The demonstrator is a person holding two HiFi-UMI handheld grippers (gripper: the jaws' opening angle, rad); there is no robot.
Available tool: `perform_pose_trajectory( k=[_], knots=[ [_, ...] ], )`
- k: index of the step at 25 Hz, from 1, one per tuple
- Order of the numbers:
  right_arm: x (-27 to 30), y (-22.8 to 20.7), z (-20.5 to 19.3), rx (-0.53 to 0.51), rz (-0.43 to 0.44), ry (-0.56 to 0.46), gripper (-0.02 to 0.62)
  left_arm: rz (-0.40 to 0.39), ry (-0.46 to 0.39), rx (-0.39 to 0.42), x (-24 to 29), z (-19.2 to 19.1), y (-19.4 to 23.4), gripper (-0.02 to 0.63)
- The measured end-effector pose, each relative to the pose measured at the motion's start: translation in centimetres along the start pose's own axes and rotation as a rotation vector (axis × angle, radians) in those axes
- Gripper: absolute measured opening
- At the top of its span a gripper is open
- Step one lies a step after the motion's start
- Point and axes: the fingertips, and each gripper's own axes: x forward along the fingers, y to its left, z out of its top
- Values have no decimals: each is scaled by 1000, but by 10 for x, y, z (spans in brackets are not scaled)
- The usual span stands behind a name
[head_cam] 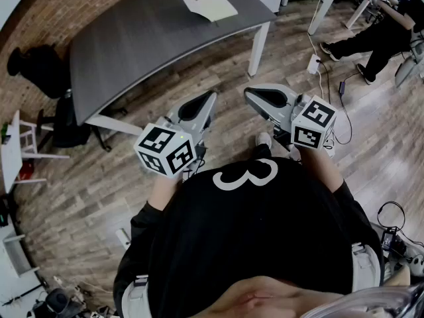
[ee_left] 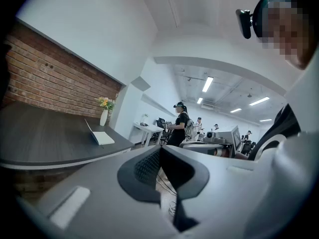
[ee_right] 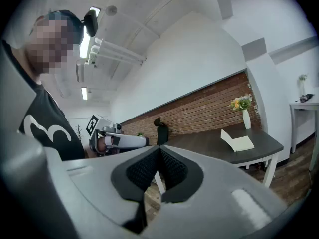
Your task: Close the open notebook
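One vase [ee_right: 246, 119] — flowers [ee_right: 241, 102] inside, open notebook [ee_right: 239, 143] near it

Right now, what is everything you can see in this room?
notebook: one, pale, open, at the table's far end
table: one, dark grey top with white legs, ahead of the person
vase: one, white, holding yellow flowers, on the table near the notebook
brick wall: one, red-brown, behind the table
power strip: one, white, on the wood floor by a table leg
seated person: one, in black, far right
left gripper: one, grey, shut and empty, held short of the table
right gripper: one, grey, shut and empty, beside the left one
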Motion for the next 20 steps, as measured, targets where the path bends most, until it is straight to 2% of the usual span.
perform_pose_trajectory(
  k=[7, 14, 20],
  knots=[
    [-2, 3, 3, -19, -3, -13, 0, -5, -1, 16, -2, 1, -4, 12],
    [-9, -7, 9, -9, -64, -41, 0, -20, -15, 34, -1, 7, -10, 11],
    [-12, -24, 11, 0, -74, -38, 1, -15, -7, 13, 15, 8, -2, 11]
  ],
)
